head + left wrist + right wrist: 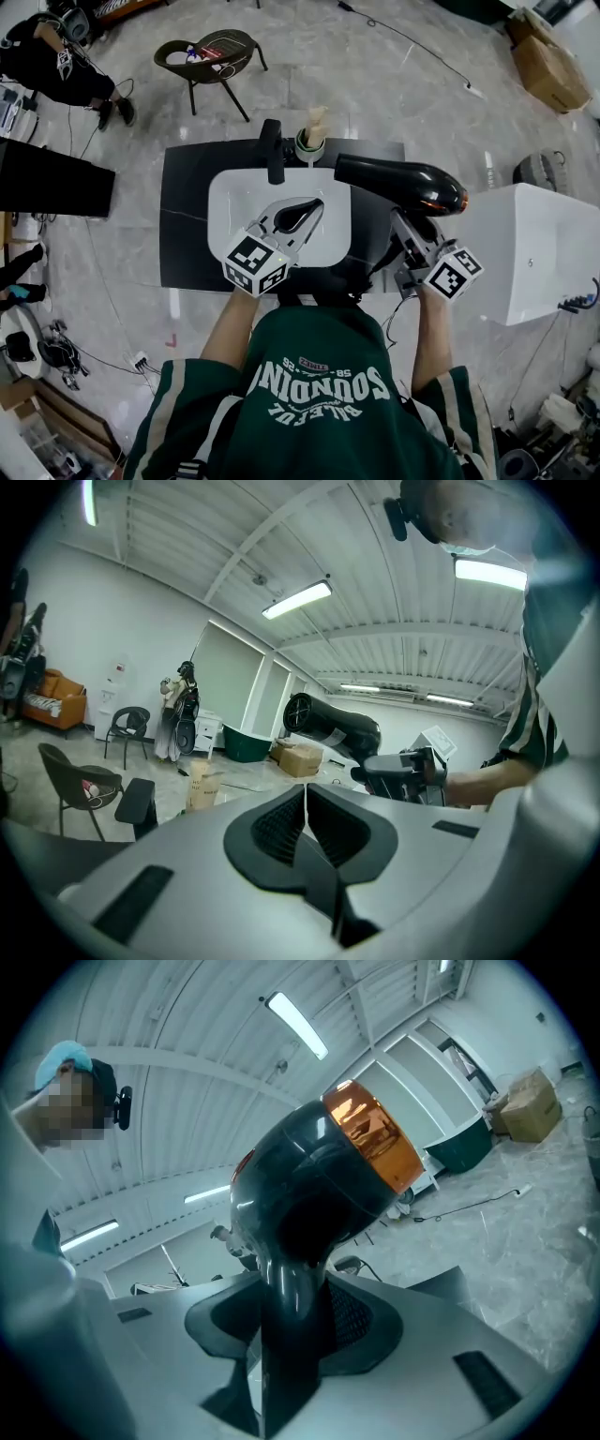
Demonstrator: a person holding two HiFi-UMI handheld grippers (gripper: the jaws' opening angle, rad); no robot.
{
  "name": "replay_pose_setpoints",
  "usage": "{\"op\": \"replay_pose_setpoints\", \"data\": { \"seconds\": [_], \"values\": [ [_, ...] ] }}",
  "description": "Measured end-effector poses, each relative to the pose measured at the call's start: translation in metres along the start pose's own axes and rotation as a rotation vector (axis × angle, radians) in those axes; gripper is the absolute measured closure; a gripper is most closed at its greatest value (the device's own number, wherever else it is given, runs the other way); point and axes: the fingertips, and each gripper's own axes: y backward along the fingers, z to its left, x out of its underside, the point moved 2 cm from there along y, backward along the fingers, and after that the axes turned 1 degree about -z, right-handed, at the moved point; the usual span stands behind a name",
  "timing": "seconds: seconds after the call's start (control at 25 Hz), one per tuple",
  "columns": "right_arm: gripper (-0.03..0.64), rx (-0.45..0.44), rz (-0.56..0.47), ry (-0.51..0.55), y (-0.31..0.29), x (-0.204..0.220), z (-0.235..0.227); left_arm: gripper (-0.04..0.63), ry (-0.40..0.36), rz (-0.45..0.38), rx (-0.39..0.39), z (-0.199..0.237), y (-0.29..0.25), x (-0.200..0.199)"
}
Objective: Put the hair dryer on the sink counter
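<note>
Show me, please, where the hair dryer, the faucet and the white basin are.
hair dryer (394, 180), head view, on its black barrel.
faucet (272, 148), head view, on its black spout.
basin (232, 202), head view, on its bare left part.

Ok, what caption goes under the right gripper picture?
Right gripper holds the black hair dryer by its handle, jaws closed on it.
</note>
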Motion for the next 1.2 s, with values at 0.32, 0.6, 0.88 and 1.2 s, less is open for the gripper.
{"op": "replay_pose_setpoints", "data": {
  "seconds": [0.32,0.6,0.88,1.2],
  "values": [
    [0.433,0.012,0.069,-0.016,-0.019,0.006,-0.038,0.58,0.016,0.014,-0.038,0.009,-0.01,0.007],
    [0.433,0.027,0.128,-0.041,-0.03,0.021,-0.074,0.58,0.02,0.029,-0.07,0.013,-0.013,0.009],
    [0.433,0.068,0.225,-0.067,-0.04,0.048,-0.115,0.58,0.03,0.04,-0.091,0.016,-0.018,0.014],
    [0.433,0.08,0.313,-0.112,-0.063,0.064,-0.147,0.58,0.045,0.059,-0.097,0.021,-0.028,0.018]
  ]
}}
